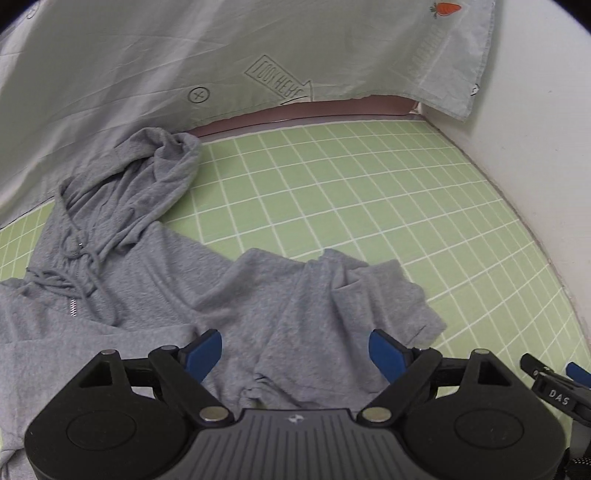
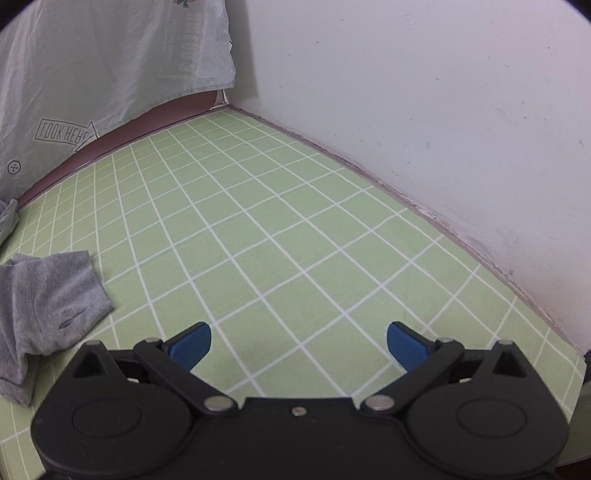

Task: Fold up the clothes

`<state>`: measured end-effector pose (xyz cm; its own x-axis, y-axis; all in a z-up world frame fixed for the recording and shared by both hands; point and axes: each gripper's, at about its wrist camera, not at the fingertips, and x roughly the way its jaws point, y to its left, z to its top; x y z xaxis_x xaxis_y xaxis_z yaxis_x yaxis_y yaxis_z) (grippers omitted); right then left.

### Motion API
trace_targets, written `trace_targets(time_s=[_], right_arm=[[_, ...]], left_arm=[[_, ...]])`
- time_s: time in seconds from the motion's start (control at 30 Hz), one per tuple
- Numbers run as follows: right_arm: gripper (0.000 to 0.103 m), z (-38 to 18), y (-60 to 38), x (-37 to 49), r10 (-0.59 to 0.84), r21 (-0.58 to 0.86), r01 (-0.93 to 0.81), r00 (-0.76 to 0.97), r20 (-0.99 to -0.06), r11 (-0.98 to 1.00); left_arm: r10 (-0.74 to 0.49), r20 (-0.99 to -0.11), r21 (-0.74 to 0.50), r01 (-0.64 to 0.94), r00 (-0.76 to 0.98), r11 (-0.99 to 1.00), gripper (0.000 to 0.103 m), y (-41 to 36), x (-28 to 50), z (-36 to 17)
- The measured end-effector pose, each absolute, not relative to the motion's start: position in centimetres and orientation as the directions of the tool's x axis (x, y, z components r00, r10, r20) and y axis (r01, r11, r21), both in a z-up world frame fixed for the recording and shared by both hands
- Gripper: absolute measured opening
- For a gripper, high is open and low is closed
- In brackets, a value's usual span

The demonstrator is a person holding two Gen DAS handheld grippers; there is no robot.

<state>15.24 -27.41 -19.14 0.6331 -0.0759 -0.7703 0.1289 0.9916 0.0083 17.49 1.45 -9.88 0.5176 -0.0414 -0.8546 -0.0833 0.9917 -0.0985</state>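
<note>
One grey hoodie [image 1: 155, 280] lies spread on the green checked sheet [image 1: 351, 192], its hood [image 1: 162, 162] bunched toward the back edge, its drawstrings [image 1: 62, 277] tangled beside the zipper [image 1: 74, 307] at the neck. A short sleeve [image 1: 369, 295] stretches out flat to the right, its cuff crumpled. Over that sleeve hovers the left gripper [image 1: 295, 354], blue pads wide apart with nothing between them. The right gripper [image 2: 299, 347] hangs over bare sheet to the right of the sleeve end [image 2: 51, 295], its blue pads also spread and empty. Behind the sheet hangs a pale printed cloth [image 1: 184, 55] with an arrow reading "LOOK HERE" and a small carrot picture [image 1: 445, 8]. A white wall [image 2: 424, 110] borders the right side.
</note>
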Motion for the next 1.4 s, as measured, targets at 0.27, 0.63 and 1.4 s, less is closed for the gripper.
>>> trace_targets(time_s=[0.27, 0.63, 1.4], right_arm=[[0.103, -20.0, -27.2, 16.8, -0.068, -0.010, 0.097, 0.609, -0.790, 0.995], [0.103, -19.8, -23.2, 15.3, -0.023, -0.041, -0.018, 0.584, -0.812, 0.999], [0.103, -17.5, -6.6, 6.8, 0.045, -0.058, -0.142, 0.628, -0.777, 0.988]], left_arm=[[-0.087, -0.867, -0.098, 0.003, 0.491, 0.995, 0.041, -1.5, 20.6, -12.0], [-0.058, -0.817, -0.158, -0.126, 0.574, 0.979, 0.004, 6.2, 16.5, -8.4], [0.045, -0.667, -0.343, -0.360, 0.744, 0.868, 0.004, 31.4, 4.4, -1.0]])
